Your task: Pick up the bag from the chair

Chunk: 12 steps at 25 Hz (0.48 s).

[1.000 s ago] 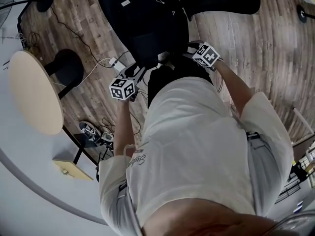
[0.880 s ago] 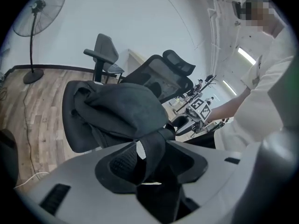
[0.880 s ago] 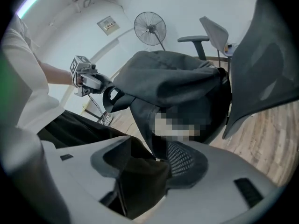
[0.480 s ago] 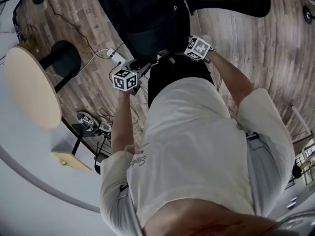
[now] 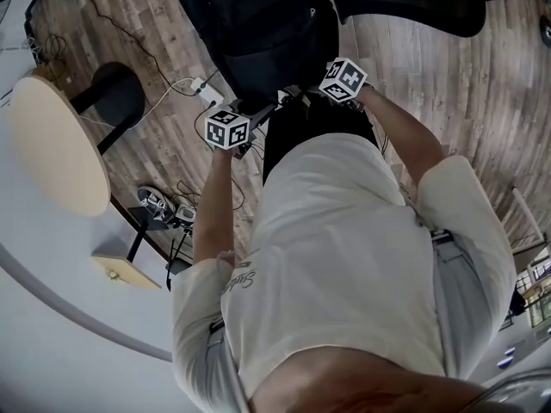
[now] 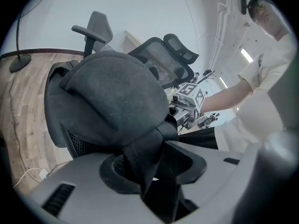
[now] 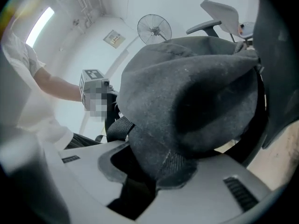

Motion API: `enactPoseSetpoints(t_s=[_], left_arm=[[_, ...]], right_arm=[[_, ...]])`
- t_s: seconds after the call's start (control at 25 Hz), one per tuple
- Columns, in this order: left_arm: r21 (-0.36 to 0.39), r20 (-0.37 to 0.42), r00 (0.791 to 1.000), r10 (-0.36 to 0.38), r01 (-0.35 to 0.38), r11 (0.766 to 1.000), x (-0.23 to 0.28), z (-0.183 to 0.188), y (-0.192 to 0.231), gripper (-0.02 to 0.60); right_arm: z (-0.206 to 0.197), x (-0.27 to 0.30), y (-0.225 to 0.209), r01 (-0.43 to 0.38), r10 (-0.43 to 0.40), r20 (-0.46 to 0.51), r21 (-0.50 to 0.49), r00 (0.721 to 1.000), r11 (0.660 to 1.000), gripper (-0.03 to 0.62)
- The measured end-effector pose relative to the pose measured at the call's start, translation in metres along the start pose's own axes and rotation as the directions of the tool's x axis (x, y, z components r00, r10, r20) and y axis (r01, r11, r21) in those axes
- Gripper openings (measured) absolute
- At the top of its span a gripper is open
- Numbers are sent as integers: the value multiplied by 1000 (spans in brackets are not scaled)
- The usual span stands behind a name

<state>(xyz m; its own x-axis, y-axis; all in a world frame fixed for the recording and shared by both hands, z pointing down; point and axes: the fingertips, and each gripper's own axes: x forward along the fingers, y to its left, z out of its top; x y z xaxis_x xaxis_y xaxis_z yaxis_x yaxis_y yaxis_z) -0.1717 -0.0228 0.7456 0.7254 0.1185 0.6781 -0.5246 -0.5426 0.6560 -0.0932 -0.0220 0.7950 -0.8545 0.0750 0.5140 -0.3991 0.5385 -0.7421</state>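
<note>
The black bag [image 5: 263, 24] is sitting on the seat of the chair [image 6: 163, 55], leaning against its back. At the chair's front, toward the left, the left gripper [image 6: 156, 176] is reaching down at the bag. Its fingers [image 6: 79, 190] have just been closing a little but are standing wide, with a webbing strap [image 6: 142, 148] running loosely between them and not yet pinched. If this hand is lifting now, the strap is likely sliding straight out.

At the chair's front, toward the right, the right gripper [image 7: 135, 181] has fingers [image 7: 219, 195] that have just been closing to a middling gap and appear to be pressing on a padded fold [image 7: 173, 164] of the bag. That bite is looking shallow, near the fold's edge, so the soft fabric could be creeping free. With one side gripping and the other loose, the bag could be tipping and dragging across the chair's seat.
</note>
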Motion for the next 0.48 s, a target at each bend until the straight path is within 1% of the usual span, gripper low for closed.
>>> enactPoseSetpoints(t_s=[0.08,0.12,0.2,0.28,0.32,0.4,0.48], left_arm=[[-13,18,999,-32,32,999,-3,6,-2,150],[-20,30,998,-49,49,999,-5,10,-4,138],[-30,58,995,-78,80,996,-10,20,-6,113],[-34,93,991,-96,99,994,-16,30,-7,91],[-34,117,988,-100,105,994,-19,36,-6,83],[-27,173,980,-100,106,994,-27,51,-4,77],[-2,211,973,-94,96,995,-33,63,-1,74]], right_arm=[[11,-6,5,-24,24,31,7,999,1000,96],[17,-8,7,-23,23,43,-5,999,1000,92],[29,-15,10,2,1,50,-60,999,998,83],[42,-22,13,44,-38,47,-139,998,989,73],[50,-25,14,62,-53,55,-163,997,985,70],[68,-31,14,86,-72,88,-168,994,982,63],[82,-34,14,108,-91,112,-161,990,981,60]])
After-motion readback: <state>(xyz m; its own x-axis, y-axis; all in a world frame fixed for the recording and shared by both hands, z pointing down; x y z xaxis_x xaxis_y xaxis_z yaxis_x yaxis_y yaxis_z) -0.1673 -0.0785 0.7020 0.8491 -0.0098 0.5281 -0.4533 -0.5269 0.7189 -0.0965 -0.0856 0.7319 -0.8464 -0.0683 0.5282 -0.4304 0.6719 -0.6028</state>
